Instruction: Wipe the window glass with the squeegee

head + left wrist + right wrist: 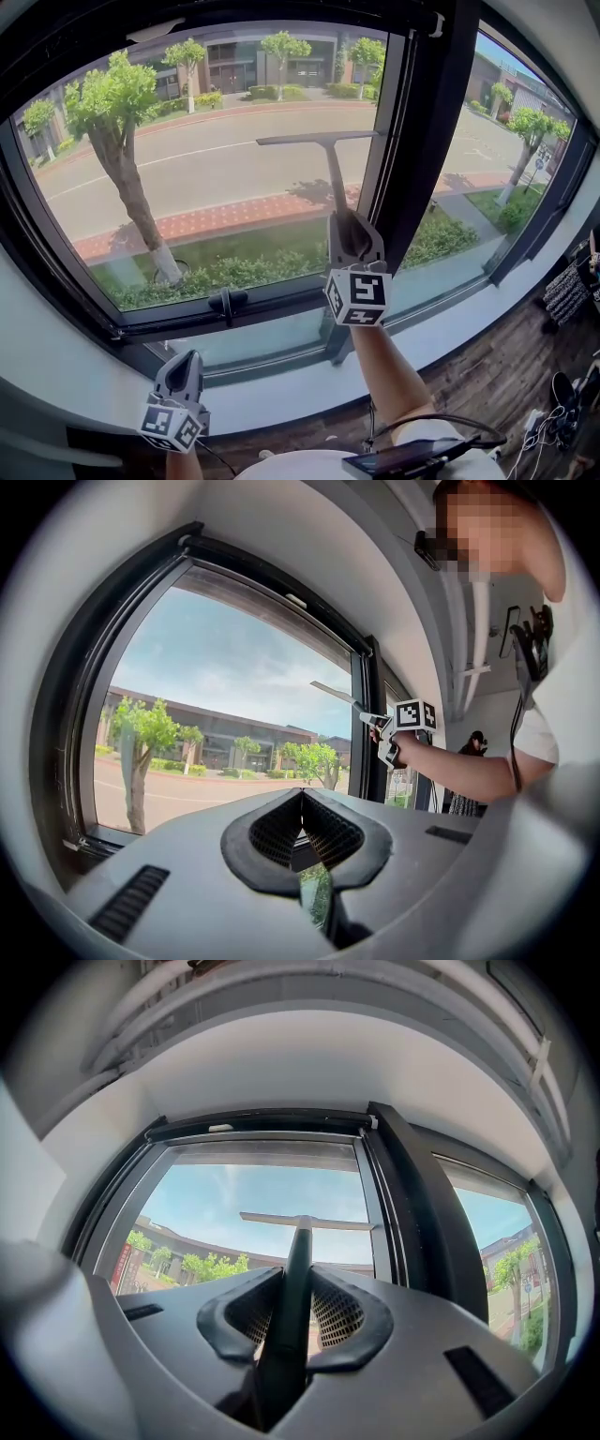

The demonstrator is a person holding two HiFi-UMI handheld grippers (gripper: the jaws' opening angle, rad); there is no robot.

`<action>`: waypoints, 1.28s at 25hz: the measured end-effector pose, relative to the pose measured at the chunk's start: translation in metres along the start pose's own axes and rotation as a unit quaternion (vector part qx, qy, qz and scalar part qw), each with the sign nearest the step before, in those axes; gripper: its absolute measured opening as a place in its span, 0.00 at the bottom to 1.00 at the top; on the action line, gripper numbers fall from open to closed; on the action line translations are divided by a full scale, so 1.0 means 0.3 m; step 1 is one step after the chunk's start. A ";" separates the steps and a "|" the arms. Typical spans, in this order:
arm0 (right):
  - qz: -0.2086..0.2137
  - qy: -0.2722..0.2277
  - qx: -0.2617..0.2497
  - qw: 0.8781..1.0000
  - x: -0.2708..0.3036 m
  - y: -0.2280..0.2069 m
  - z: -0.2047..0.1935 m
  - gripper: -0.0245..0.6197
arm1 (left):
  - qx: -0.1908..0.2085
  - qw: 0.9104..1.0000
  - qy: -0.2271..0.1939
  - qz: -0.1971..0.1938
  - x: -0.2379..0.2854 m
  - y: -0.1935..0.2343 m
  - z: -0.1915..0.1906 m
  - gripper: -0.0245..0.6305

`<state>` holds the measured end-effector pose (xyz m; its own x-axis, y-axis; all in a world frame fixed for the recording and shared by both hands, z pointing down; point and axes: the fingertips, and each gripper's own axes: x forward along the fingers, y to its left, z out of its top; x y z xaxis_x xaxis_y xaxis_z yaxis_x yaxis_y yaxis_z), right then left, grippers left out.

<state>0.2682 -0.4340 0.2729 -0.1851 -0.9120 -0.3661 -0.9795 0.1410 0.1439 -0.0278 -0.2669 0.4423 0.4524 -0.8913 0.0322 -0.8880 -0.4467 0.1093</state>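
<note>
Squeegee (334, 173), its handle clamped in the jaws of the right gripper (350, 225), stands upright with its blade level across the upper right of the window glass (216, 178), while the left gripper (185, 364) hangs low by the sill (281, 394), jaws closed on nothing.

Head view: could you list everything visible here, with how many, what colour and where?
Window glass: two panes, clear, straight ahead.
Window frame: one, black, around the panes.
Window handle: one, black, on the lower frame.
Squeegee: one, grey, raised in front of the large pane, blade toward its right side.
Trees: several, green, outside beyond the glass.
Floor: one, brown wood, lower right.
Right hand-held gripper: one, grey, shut on the squeegee handle.
Left hand-held gripper: one, grey, low at left, shut, holding nothing.
Forearm: one, bare, behind the right hand-held gripper.
</note>
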 end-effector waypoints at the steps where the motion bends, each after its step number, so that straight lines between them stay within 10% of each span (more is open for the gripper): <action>1: 0.000 0.003 0.000 1.000 -0.009 0.002 -0.013 0.19 | -0.001 1.000 0.000 0.000 -0.002 0.000 -0.003 0.06; 32: 0.015 0.123 -0.005 0.992 -0.229 0.061 -0.417 0.19 | -0.005 1.000 0.009 -0.006 -0.020 -0.033 -0.034 0.06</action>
<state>0.2729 -0.4170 0.4157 -0.1875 -0.9742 -0.1254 -0.9728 0.1664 0.1614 -0.0208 -0.2563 0.4511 0.4649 -0.8840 0.0481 -0.8813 -0.4569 0.1207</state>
